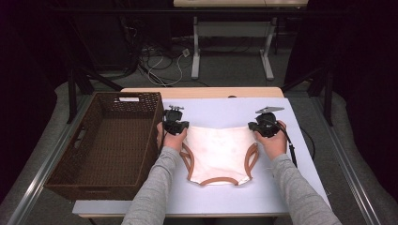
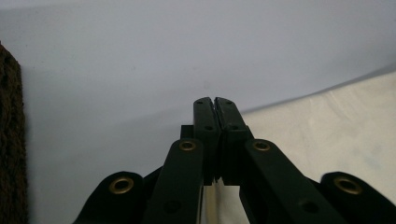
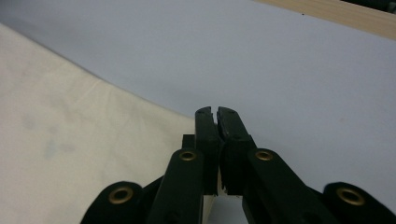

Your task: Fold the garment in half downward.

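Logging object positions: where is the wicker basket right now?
In the high view, the basket stands on the table's left side, just left of the left gripper and the cream garment.

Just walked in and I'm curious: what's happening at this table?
A person holds a claw in each hand over a cream garment with brown trim, spread flat on the table. The left claw and right claw are each shut on a far corner of it. A brown basket stands open at the left.

Left gripper (image 2: 215,100) jaws closed on cream garment (image 2: 327,135) corner.
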Demonstrator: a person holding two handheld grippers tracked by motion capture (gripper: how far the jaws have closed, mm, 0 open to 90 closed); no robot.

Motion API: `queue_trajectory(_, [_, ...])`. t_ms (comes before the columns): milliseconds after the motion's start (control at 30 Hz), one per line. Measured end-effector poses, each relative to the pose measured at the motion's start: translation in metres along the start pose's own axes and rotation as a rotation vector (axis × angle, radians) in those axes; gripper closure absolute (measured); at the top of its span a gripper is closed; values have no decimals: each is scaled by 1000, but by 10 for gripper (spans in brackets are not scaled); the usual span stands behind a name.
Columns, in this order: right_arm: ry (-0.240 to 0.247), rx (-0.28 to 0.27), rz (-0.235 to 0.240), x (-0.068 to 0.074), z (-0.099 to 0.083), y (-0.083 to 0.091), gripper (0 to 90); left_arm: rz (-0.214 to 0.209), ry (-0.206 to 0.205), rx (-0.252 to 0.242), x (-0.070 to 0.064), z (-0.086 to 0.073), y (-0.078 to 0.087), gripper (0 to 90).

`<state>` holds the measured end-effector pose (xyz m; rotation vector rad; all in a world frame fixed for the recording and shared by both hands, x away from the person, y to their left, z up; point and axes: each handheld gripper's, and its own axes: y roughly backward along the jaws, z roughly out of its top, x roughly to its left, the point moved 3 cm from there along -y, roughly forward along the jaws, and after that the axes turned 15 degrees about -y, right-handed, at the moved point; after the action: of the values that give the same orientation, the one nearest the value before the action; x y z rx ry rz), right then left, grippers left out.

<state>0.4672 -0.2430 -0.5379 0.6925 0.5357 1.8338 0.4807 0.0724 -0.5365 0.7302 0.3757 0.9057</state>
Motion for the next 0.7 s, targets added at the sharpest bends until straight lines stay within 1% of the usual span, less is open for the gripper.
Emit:
queue_trajectory(67, [13,2,-4,1,-1,-2,881,-6,5,-8,0,0,0,885])
queue_trajectory(100, [10,3,-12,1,-1,-3,881,-7,0,-7,0,0,1,885])
queue_trajectory(167, [12,6,-10,1,-2,-5,876,-10,1,-7,0,0,1,885])
queue_trajectory(200, [3,10,-14,2,-3,-5,871,-12,1,-8,0,0,2,885])
queue_trajectory(233, [7,8,-13,2,-3,-5,850,-13,5,-11,0,0,2,885])
queue_trajectory(267, [1,6,-11,2,-4,-4,828,-16,2,-14,0,0,3,885])
queue_trajectory(333, [22,0,-1,4,-4,-3,765,-22,4,-17,-1,0,4,885])
queue_trajectory(433, [49,-17,-8,10,-4,3,652,-27,9,-20,-1,-1,6,885])
queue_trajectory(467, [46,-15,1,12,-4,5,619,-28,8,-22,-1,-1,6,885])
queue_trajectory(500, [41,-17,19,15,-4,7,597,-25,1,-17,0,-2,6,885])
queue_trajectory(533, [36,-21,30,18,-5,9,580,-27,3,-18,0,-2,6,885])
queue_trajectory(567, [43,-26,37,20,-5,11,561,-25,9,-19,-1,-3,6,885])
queue_trajectory(633, [43,-36,67,26,-8,16,534,-26,4,-17,0,-4,6,885])
queue_trajectory(667, [43,-44,78,28,-10,19,518,-27,8,-18,0,-4,6,885])
queue_trajectory(700, [47,-56,83,32,-12,23,502,-28,6,-17,0,-5,7,885])
